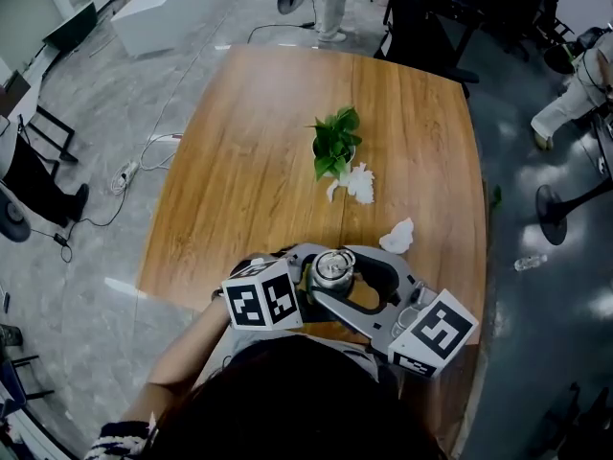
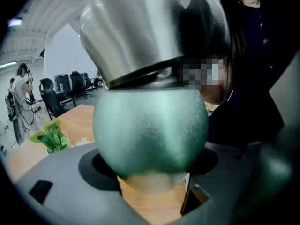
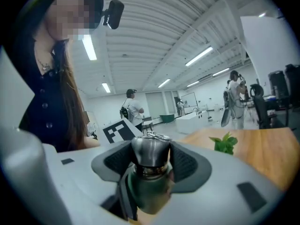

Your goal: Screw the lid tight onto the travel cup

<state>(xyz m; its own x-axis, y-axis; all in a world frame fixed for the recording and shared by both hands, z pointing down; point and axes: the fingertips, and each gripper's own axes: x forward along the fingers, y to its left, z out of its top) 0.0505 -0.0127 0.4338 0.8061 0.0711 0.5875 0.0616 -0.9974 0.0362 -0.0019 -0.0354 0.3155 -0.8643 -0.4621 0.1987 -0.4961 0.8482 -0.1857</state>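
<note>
Jaws of the left gripper [image 2: 151, 184] clamp the green travel cup [image 2: 150, 135]; the right gripper [image 3: 151, 165] brackets its steel lid [image 3: 150, 153], pads seemingly pressing it.

The green, round-bodied travel cup [image 2: 150, 130] is about upright over the near edge of the bench [image 1: 249, 161], with its steel lid [image 3: 150, 154] sitting on top.

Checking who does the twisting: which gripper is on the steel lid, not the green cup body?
The right gripper: its fingers clasp the silver lid. The left gripper instead grips the rounded green body of the travel cup below it.
</note>
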